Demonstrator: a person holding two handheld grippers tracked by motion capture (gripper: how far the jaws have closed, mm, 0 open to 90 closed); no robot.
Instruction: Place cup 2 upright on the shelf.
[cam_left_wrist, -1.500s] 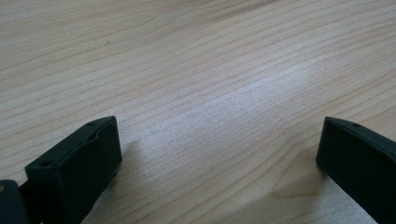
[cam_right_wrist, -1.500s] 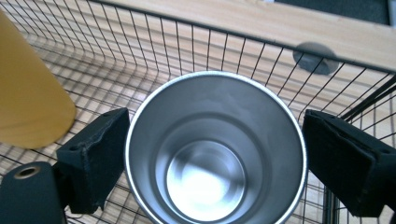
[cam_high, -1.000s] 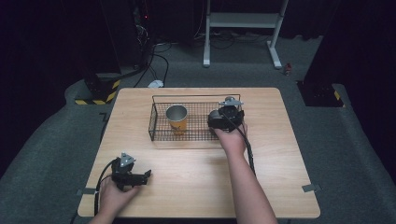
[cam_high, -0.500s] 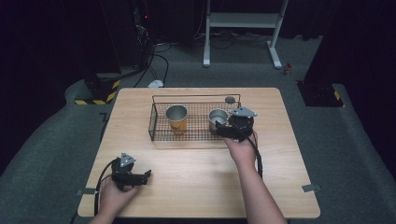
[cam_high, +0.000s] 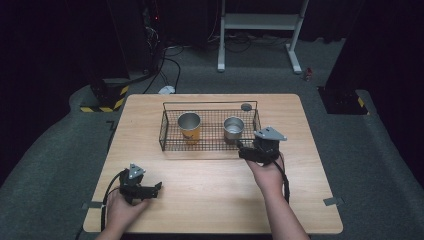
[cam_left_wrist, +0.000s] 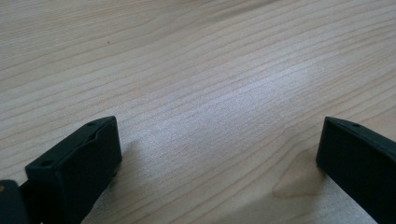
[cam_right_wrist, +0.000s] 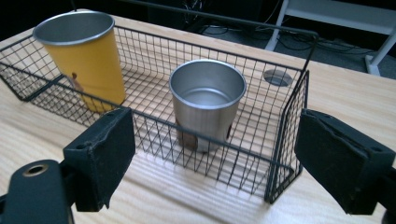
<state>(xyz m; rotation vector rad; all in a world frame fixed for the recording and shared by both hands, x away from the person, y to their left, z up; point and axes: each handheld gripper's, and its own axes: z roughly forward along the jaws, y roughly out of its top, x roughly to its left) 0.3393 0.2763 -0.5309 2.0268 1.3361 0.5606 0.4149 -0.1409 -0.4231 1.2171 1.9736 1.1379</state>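
Note:
A black wire basket (cam_high: 167, 131) stands on the wooden table (cam_high: 210, 190) and holds two upright cups. The yellow cup (cam_high: 189, 128) is at its left and the silver metal cup (cam_high: 233, 129) at its right. My right gripper (cam_high: 244, 151) is open just outside the basket's near right corner, with nothing between its fingers. In the right gripper view, the right gripper (cam_right_wrist: 219, 163) looks through the basket wall (cam_right_wrist: 285, 121) at the silver cup (cam_right_wrist: 208, 100), with the yellow cup (cam_right_wrist: 86, 56) farther left. My left gripper (cam_high: 155, 189) rests open and holds nothing near the table's front left, over bare wood (cam_left_wrist: 219, 93).
A round grommet hole (cam_high: 246, 106) sits in the table just behind the basket's far right corner. Beyond the table are dark floor, cables and a white stand (cam_high: 260, 30). Bare tabletop lies between the two grippers.
My right gripper let go of the silver cup, which now stands in the basket, and drew back toward the person. The left gripper has not moved.

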